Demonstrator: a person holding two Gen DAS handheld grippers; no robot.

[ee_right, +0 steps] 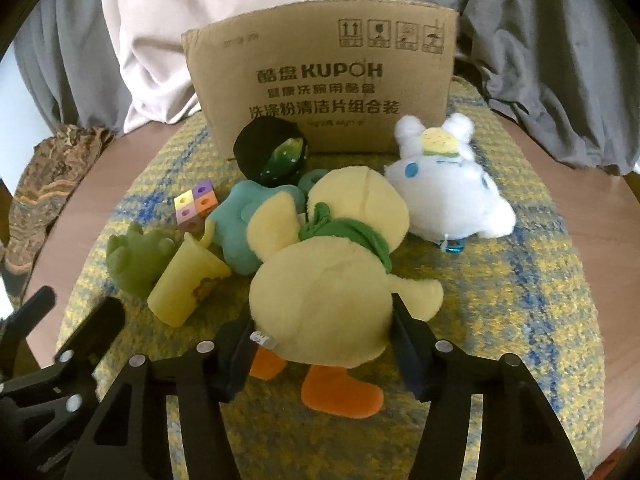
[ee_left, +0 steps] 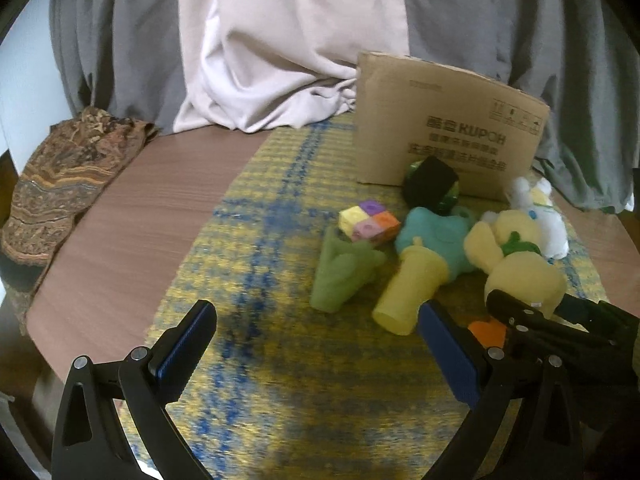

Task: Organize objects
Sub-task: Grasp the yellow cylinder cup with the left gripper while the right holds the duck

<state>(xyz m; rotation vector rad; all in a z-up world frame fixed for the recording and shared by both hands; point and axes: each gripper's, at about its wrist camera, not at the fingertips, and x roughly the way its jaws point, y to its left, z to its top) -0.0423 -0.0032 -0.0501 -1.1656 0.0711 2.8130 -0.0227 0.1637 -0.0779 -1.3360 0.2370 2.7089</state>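
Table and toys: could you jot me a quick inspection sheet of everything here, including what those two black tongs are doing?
Surface: brown wooden table under a yellow and blue woven mat.
Job's things: yellow plush duck, white plush rabbit, teal plush, green plush, yellow cup on its side, colored block cube, dark ball, cardboard box upright behind them.
Clutter: patterned cloth at the table's edge.
Grippers: right tongs pressed against the duck's body; left tongs open, holding nothing.
Cables: nothing seen.
Surroundings: grey and pale curtains behind.
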